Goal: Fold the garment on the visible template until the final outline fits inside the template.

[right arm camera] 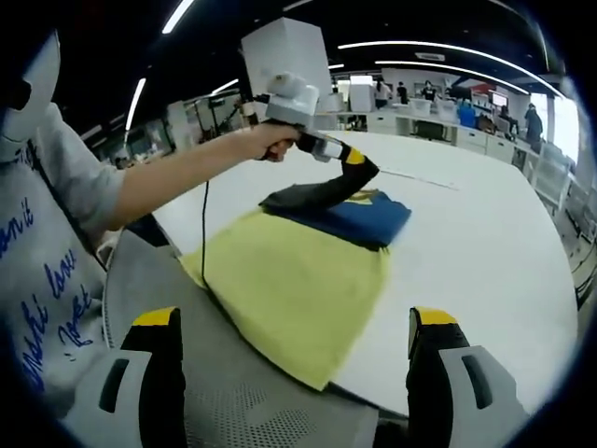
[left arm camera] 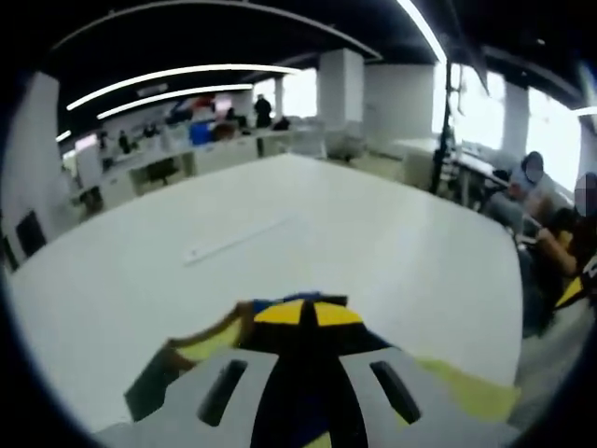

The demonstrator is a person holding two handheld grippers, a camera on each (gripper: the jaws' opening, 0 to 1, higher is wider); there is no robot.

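Garment (right arm camera: 359, 217), dark blue, lies folded into a compact rectangle on the white table (right arm camera: 485, 252), partly over a yellow cloth (right arm camera: 289, 280) that I take for the template. A black sleeve or flap (right arm camera: 317, 194) is pinched in my left tongs (right arm camera: 364, 171), closed on it and lifted. My right tongs (right arm camera: 294, 373) stand wide, holding nothing, well back from the work. I judge the folding mostly done, with this last flap to lay in. Blue fabric looks soft and matte; the yellow is flat and thin with one corner over the table edge. Grey mesh (right arm camera: 233, 392) lies below.
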